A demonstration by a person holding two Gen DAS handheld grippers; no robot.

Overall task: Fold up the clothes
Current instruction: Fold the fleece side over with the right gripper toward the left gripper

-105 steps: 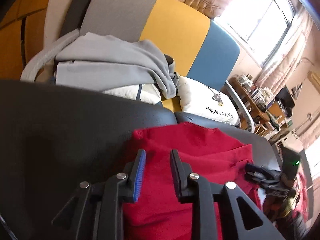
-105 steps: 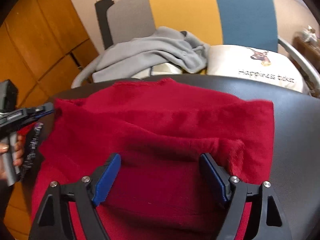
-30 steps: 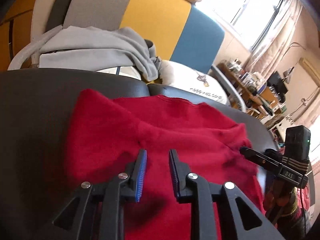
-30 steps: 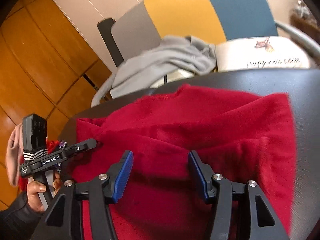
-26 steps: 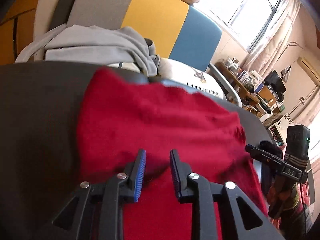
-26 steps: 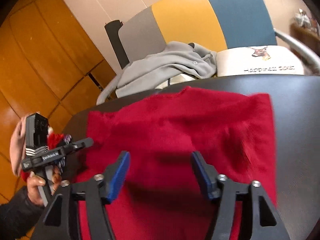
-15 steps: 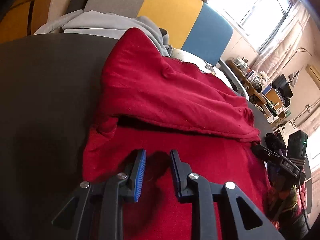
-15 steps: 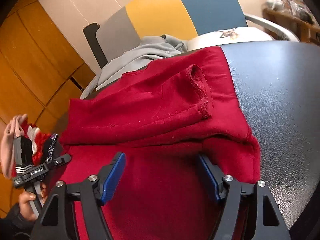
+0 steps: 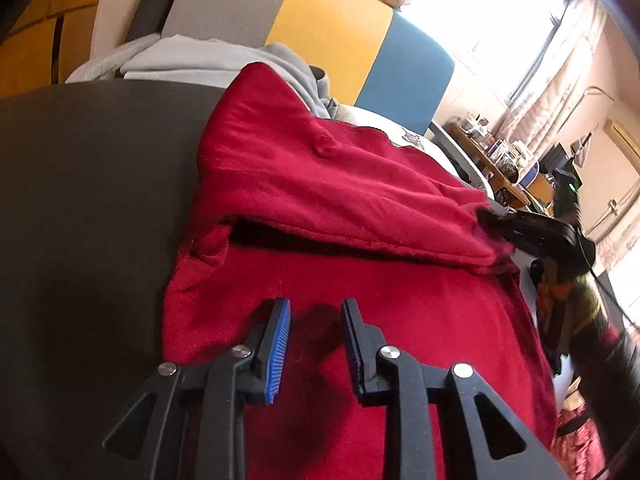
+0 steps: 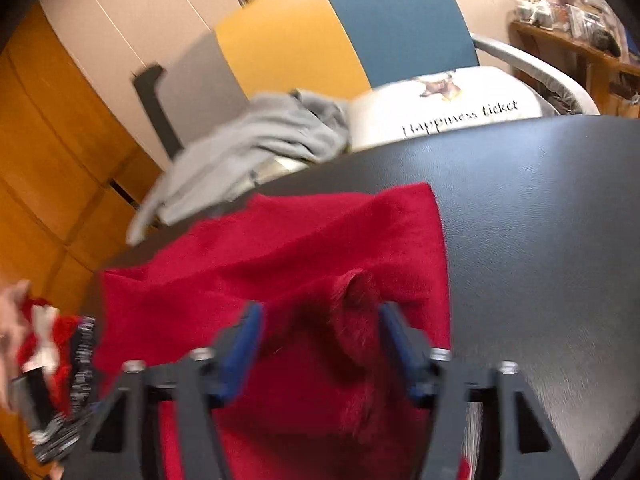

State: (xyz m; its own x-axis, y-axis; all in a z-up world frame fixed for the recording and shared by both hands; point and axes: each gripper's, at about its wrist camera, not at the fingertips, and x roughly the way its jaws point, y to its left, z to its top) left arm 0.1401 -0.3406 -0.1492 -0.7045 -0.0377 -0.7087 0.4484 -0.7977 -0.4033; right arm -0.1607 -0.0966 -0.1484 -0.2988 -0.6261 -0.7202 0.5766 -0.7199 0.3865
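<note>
Red garment (image 9: pixel 352 184) — flat earlier, now its far half doubled over toward the near hem. Right gripper (image 10: pixel 320 340) — jaws wide before, now closing around a bunched fold.

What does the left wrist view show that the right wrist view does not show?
Only the left wrist view shows the bright window, and the far layer of the red garment folded over the near one. Only the right wrist view shows the cushion lettering and a bunched red fold between the closing jaws of the right hand-held gripper. Both show the garment on the black table, the grey clothes and the chair.
</note>
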